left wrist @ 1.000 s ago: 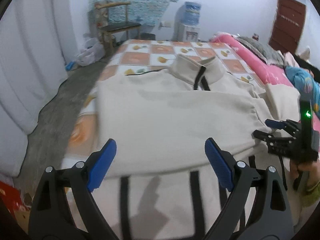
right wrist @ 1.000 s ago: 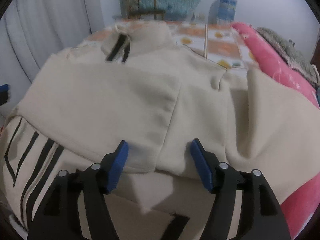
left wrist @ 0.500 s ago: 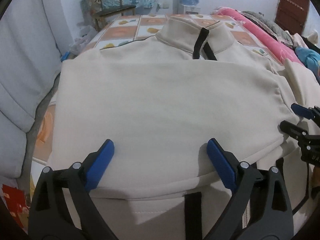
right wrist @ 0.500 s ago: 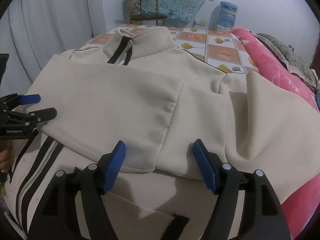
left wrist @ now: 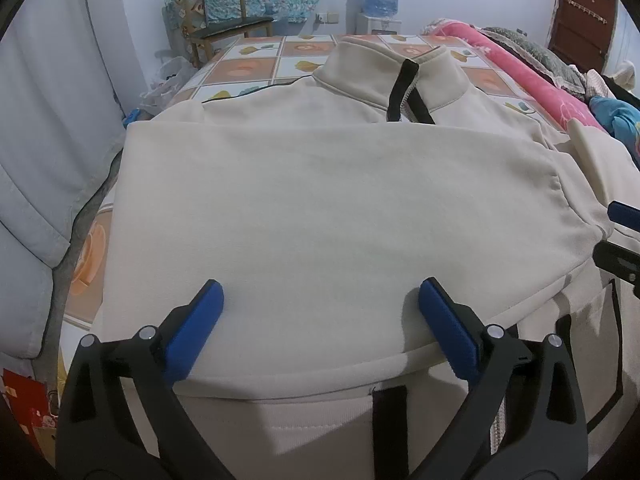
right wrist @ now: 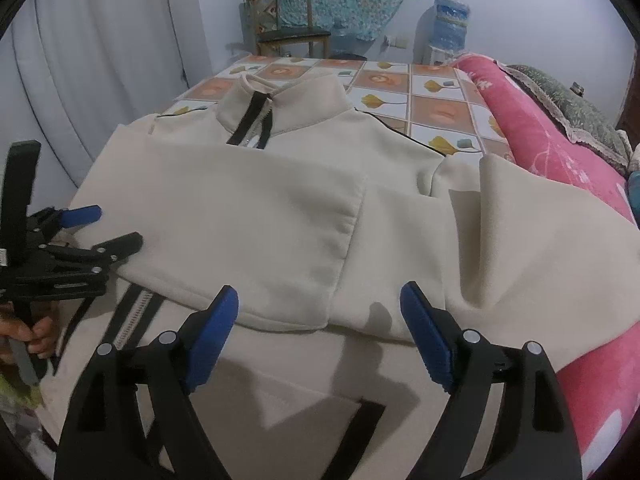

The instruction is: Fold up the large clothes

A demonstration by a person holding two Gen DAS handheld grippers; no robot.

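A cream zip jacket with black stripes lies flat on the bed, collar at the far end. One sleeve is folded across its chest. My left gripper hovers over that sleeve's near edge. Its jaws are opening and the pads press on nothing. My right gripper hangs over the cuff end of the sleeve, jaws also opening, with fabric below the gap but not pinched. The other sleeve lies rumpled to the right.
The bed has an orange and white tiled sheet. A pink quilt runs along its right side. White curtains hang close on the left. A wooden chair and a water dispenser stand by the far wall. A hand holds the left gripper.
My left gripper came down and closer over the jacket, then held still. The folded sleeve now lies flat across the chest. Both grippers' jaws have spread wider.
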